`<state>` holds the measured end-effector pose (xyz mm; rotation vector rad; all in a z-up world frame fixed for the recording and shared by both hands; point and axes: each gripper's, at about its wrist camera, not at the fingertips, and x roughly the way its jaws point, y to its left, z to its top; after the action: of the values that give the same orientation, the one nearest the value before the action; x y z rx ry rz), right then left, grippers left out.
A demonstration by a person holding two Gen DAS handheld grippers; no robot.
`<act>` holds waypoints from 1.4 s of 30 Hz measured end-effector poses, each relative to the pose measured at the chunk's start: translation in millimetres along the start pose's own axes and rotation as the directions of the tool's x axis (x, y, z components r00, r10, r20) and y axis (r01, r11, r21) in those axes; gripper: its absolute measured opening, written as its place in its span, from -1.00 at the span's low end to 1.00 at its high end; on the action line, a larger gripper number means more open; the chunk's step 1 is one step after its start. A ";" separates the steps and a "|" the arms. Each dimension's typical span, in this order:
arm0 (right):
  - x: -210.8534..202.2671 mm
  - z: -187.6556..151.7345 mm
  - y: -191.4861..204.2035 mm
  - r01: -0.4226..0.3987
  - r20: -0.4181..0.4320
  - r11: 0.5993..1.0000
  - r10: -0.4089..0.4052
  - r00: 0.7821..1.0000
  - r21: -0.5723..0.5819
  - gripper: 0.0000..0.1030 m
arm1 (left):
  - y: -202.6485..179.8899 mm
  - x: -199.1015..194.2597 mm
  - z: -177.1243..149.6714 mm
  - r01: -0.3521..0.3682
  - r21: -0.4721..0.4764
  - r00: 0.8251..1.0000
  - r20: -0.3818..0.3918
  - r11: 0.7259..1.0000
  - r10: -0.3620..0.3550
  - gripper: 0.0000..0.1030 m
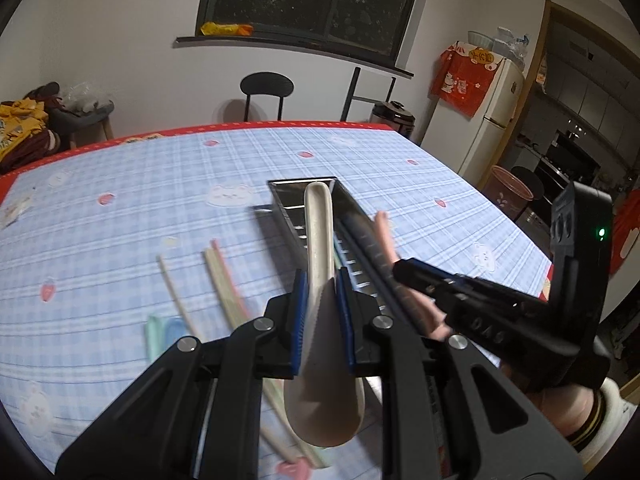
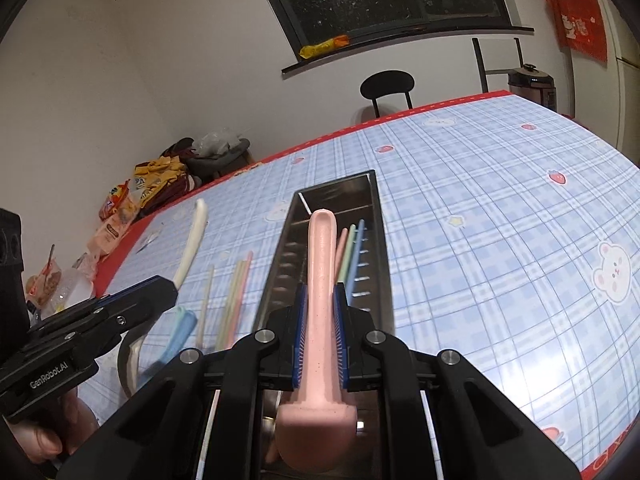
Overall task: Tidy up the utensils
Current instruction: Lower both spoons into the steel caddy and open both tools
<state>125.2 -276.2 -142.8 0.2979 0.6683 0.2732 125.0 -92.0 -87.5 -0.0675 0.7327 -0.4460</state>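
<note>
My left gripper (image 1: 322, 286) is shut on a white spoon (image 1: 320, 236), its handle pointing out over the steel utensil tray (image 1: 286, 196). My right gripper (image 2: 320, 300) is shut on a pink spoon (image 2: 322, 264), held over the same tray (image 2: 372, 216), its handle pointing along the tray. Pink, green and blue chopsticks (image 2: 351, 248) lie inside the tray. Loose chopsticks (image 2: 236, 292) and a green and a blue utensil (image 1: 162, 334) lie on the tablecloth left of the tray. The right gripper shows in the left wrist view (image 1: 400, 268), with the pink spoon (image 1: 384, 228) in it. The left gripper shows at lower left of the right wrist view (image 2: 168, 288), with the white spoon (image 2: 194, 240).
The table has a blue plaid cloth (image 2: 480, 208) with a red edge. A black chair (image 1: 267, 88) stands at the far side. Snack bags and clutter (image 2: 120, 216) sit at the table's left corner. A fridge (image 1: 492, 116) and bin (image 1: 512, 194) stand to the right.
</note>
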 end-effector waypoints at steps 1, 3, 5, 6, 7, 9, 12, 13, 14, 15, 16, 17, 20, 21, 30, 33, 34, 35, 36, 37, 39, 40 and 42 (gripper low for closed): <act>0.8 -0.6 -1.7 -0.001 -0.003 1.000 0.001 1.000 -0.001 -0.74 | -1.9 2.2 0.2 0.001 -0.004 1.000 -0.001 1.000 -0.001 -0.64; 2.9 -1.7 -3.3 -0.007 -0.011 1.000 0.007 1.000 -0.005 -0.74 | -7.3 6.7 0.0 0.006 -0.011 1.000 -0.007 1.000 -0.006 -0.64; 3.8 -3.4 -3.6 -0.014 -0.017 1.000 0.014 1.000 -0.009 -0.74 | -10.6 8.8 -0.6 0.008 -0.018 1.000 -0.011 1.000 -0.008 -0.64; 4.6 -4.4 -3.9 -0.019 -0.021 1.000 0.019 1.000 -0.010 -0.74 | -12.3 10.2 -0.4 0.009 -0.022 1.000 -0.013 1.000 -0.009 -0.64; 5.3 -4.8 -4.1 -0.024 -0.024 1.000 0.024 0.999 -0.009 -0.75 | -13.7 12.0 -0.5 0.012 -0.029 1.000 -0.015 1.000 -0.012 -0.64; 6.9 -5.3 -5.2 -0.040 -0.031 0.999 0.040 0.999 0.000 -0.79 | -14.2 13.5 -0.5 0.011 -0.044 1.000 -0.017 0.999 -0.012 -0.64; 6.7 -4.0 -6.2 -0.049 -0.027 0.999 0.049 0.998 0.001 -0.79 | -15.4 15.7 -0.9 0.011 -0.071 1.000 -0.019 0.997 -0.013 -0.64; 5.8 -3.2 -7.3 -0.054 -0.025 0.999 0.054 0.998 0.006 -0.78 | -17.7 17.1 -1.9 0.010 -0.072 1.000 -0.023 0.997 -0.012 -0.64; 4.5 -2.3 -8.5 -0.057 -0.020 0.998 0.058 0.998 0.010 -0.78 | -20.1 18.2 -2.2 0.006 -0.070 1.000 -0.026 0.998 -0.008 -0.64; 1.9 -0.8 -10.6 -0.059 -0.008 0.998 0.059 0.998 0.016 -0.78 | -20.8 18.7 -1.8 0.005 -0.069 1.000 -0.027 0.998 -0.007 -0.64; -0.3 0.4 -12.3 -0.057 0.003 0.998 0.057 0.998 0.020 -0.78 | -23.2 20.0 -1.4 0.006 -0.071 1.000 -0.029 0.997 -0.008 -0.64; -3.9 2.0 -15.3 -0.049 0.021 0.998 0.048 0.999 0.026 -0.77 | -25.5 21.6 -0.9 0.008 -0.074 0.999 -0.032 0.997 -0.010 -0.64; -10.1 4.9 -24.1 -0.030 0.052 0.999 0.028 0.998 0.045 -0.70 | -32.2 27.8 0.0 0.002 -0.082 0.999 -0.039 0.997 -0.006 -0.64; -11.7 6.0 -28.9 -0.016 0.062 0.998 0.013 0.998 0.057 -0.66 | -33.0 29.6 0.1 0.005 -0.094 0.999 -0.042 0.996 -0.009 -0.64; -15.0 6.1 -63.5 0.012 0.083 0.989 -0.025 0.996 0.146 -0.41 | -47.0 58.2 -5.5 -0.009 -0.161 0.995 -0.104 0.987 -0.008 -0.64; -16.5 6.5 -68.4 0.002 0.089 0.988 -0.017 0.996 0.157 -0.37 | -49.8 66.3 -7.7 -0.031 -0.156 0.992 -0.122 0.987 0.012 -0.64; -16.6 6.3 -69.1 0.000 0.090 0.987 -0.015 0.996 0.160 -0.36 | -48.9 68.9 -8.6 -0.036 -0.158 0.991 -0.129 0.987 0.016 -0.63; -16.8 6.1 -69.7 -0.003 0.090 0.987 -0.012 0.996 0.162 -0.36 | -48.5 70.9 -8.9 -0.043 -0.160 0.991 -0.134 0.986 0.022 -0.63; -16.6 6.0 -70.1 -0.006 0.089 0.986 -0.008 0.996 0.164 -0.35 | -47.4 72.4 -8.8 -0.053 -0.164 0.990 -0.138 0.985 0.030 -0.63; -16.1 6.0 -70.4 -0.010 0.088 0.986 -0.005 0.996 0.165 -0.34 | -46.9 72.7 -8.3 -0.053 -0.166 0.990 -0.136 0.985 0.031 -0.63; -15.7 5.6 -70.6 -0.014 0.087 0.986 0.000 0.996 0.165 -0.30 | -45.3 69.8 -5.3 -0.060 -0.163 0.991 -0.125 0.985 0.040 -0.55; -15.6 5.4 -70.0 -0.014 0.087 0.986 0.000 0.996 0.164 -0.26 | -44.4 65.4 -2.2 -0.063 -0.154 0.993 -0.111 0.986 0.046 -0.43; -16.0 4.6 -69.4 -0.016 0.087 0.987 0.002 0.996 0.163 -0.21 | -43.2 57.9 1.4 -0.068 -0.141 0.995 -0.087 0.988 0.056 -0.33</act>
<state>126.7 -346.5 -155.0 0.4673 0.6049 0.2130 147.8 -155.3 -113.8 -0.1616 0.8458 -0.3377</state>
